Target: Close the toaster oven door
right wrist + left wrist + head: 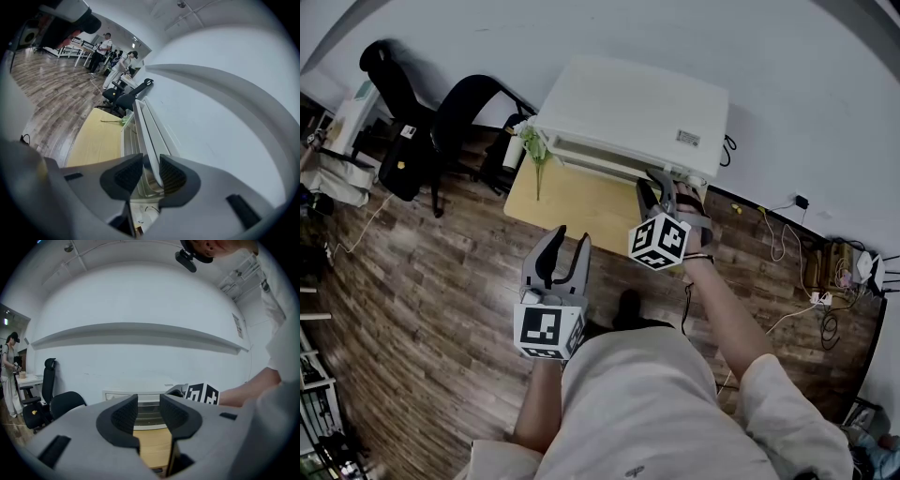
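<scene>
The white toaster oven (628, 108) stands on a small wooden table (572, 206) against the wall. Its door stands upright against the front, with the long white handle bar (149, 140) along its top edge. My right gripper (656, 183) is at the oven's right front corner. In the right gripper view the handle runs between its jaws (151, 168), with a thin dark gap at the left pad, so it is open around the bar. My left gripper (567, 242) hangs open and empty before the table's near edge, pointing at the oven (145, 404).
A green stalk (534, 155) lies at the table's left end beside the oven. Black office chairs (473, 117) stand left of the table on the wood floor. Cables and plugs (811, 272) trail along the wall at right. People stand far off (105, 49).
</scene>
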`<move>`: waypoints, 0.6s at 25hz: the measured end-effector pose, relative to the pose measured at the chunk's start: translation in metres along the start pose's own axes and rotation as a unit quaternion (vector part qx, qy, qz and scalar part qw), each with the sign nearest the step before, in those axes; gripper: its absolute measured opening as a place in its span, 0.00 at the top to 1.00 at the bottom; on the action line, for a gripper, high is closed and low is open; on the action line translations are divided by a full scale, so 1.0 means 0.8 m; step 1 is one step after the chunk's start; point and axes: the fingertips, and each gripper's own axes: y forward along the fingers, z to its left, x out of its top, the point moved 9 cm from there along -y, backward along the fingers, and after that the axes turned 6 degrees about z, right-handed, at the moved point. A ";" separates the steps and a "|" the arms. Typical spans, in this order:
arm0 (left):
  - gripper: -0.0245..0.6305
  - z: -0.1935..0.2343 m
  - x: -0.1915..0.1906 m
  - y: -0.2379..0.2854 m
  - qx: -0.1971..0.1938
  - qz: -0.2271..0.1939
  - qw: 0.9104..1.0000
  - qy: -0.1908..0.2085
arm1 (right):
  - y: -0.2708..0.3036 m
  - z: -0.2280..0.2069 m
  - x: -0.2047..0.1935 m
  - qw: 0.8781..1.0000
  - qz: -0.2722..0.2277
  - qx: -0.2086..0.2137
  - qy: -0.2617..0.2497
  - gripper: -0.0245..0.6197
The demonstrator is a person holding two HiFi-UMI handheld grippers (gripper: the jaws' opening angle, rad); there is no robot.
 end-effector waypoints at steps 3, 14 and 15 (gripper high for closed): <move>0.76 0.000 0.000 0.000 0.000 0.000 1.000 0.000 | 0.000 -0.001 0.000 1.000 -0.001 0.005 0.000 0.79; 0.76 -0.002 -0.002 -0.005 0.001 -0.002 1.000 0.001 | 0.000 -0.004 -0.002 1.000 -0.004 0.017 0.013 0.79; 0.76 -0.002 -0.003 -0.006 0.001 -0.002 1.000 0.001 | 0.000 -0.003 -0.002 1.000 -0.004 0.015 0.014 0.79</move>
